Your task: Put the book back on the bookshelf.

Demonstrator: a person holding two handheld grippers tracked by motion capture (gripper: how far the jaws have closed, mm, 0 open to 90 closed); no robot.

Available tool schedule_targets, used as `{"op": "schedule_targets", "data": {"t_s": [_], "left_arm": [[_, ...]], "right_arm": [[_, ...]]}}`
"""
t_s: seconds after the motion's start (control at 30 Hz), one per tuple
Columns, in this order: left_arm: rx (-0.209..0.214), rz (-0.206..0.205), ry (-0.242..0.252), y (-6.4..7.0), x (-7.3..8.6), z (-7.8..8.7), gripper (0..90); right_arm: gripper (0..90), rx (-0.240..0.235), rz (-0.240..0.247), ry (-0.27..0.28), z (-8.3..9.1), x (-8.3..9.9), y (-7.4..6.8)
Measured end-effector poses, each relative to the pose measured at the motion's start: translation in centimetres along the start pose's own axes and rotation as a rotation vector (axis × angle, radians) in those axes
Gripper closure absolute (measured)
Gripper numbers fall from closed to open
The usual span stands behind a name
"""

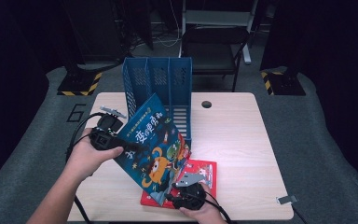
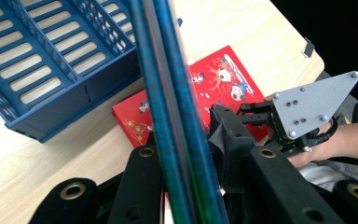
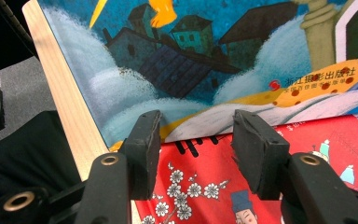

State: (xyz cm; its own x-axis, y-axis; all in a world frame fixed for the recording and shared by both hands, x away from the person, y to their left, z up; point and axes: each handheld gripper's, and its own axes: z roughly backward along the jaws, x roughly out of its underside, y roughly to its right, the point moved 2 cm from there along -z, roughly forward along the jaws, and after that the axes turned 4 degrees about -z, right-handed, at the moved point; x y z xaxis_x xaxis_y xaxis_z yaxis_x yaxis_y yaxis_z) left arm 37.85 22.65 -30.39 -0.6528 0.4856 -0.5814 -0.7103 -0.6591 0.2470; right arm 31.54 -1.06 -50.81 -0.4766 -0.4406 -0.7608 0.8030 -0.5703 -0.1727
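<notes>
Above the red book (image 1: 204, 173), the left gripper (image 1: 121, 148) clamps the blue book (image 1: 156, 149); the right gripper (image 1: 182, 185), jaws apart, seemingly hovers.

A recording lab or studio — black curtains (image 1: 23, 56) close in a pale wooden table (image 1: 233, 135) on grey carpet (image 1: 335, 140), with hazard-striped stand bases (image 1: 80, 84), loose cables (image 1: 168, 42) and a black chair (image 1: 213, 49) behind.

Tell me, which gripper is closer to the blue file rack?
Left. The left gripper holds the blue book beside the blue file rack; the right gripper sits at the table's near edge.
</notes>
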Motion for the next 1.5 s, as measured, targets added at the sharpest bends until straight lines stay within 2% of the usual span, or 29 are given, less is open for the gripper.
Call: {"op": "schedule_targets", "data": {"t_s": [0.5, 0.57, 0.73, 0.87, 0.93, 1.03, 1.1, 1.23, 1.27, 1.47, 1.5], "left_arm": [[0.007, 0.046, -0.003, -0.1, -0.2, 0.1, 77.4], [0.019, 0.04, -0.013, -0.3, -0.3, 0.2, 78.0], [0.031, 0.06, -0.006, -0.6, -0.6, 0.6, 80.4], [0.029, 0.059, -0.008, -0.7, -0.7, 0.8, 81.2], [0.023, 0.045, -0.01, -0.9, -0.9, 1.1, 81.7], [0.019, 0.054, -0.005, -0.9, -1.1, 1.3, 82.2], [0.015, 0.055, -0.007, -1.2, -1.1, 1.4, 82.3], [0.014, 0.082, 0.019, -1.4, -0.9, 1.6, 82.6], [0.019, 0.094, 0.03, -1.6, -0.8, 1.8, 82.7], [0.008, 0.105, 0.054, -1.9, -0.8, 2.0, 82.8], [0.007, 0.105, 0.059, -1.9, -0.9, 2.0, 82.8]], "right_arm": [[49.6, -0.011, -0.009, 0.01, -0.1, 0.0, -0.1], [48.9, -0.019, -0.007, 0.01, -0.2, -0.1, -0.1], [48.8, -0.029, -0.023, 0.013, -0.1, -0.1, -0.1], [48.8, -0.03, -0.016, 0.008, 0.0, -0.1, 0.0], [48.8, -0.03, -0.016, 0.007, 0.0, -0.1, 0.0], [48.7, -0.039, -0.024, 0.01, 0.0, -0.1, -0.1], [48.3, -0.027, -0.016, 0.007, 0.0, 0.0, 0.0], [46.9, -0.028, -0.014, 0.011, -0.1, 0.0, -0.1], [46.0, -0.039, -0.034, 0.019, -0.1, -0.1, -0.3], [45.1, -0.046, -0.043, 0.0, -0.3, -0.4, -0.2], [45.0, -0.052, -0.058, -0.005, -0.3, -0.5, -0.3]]}}
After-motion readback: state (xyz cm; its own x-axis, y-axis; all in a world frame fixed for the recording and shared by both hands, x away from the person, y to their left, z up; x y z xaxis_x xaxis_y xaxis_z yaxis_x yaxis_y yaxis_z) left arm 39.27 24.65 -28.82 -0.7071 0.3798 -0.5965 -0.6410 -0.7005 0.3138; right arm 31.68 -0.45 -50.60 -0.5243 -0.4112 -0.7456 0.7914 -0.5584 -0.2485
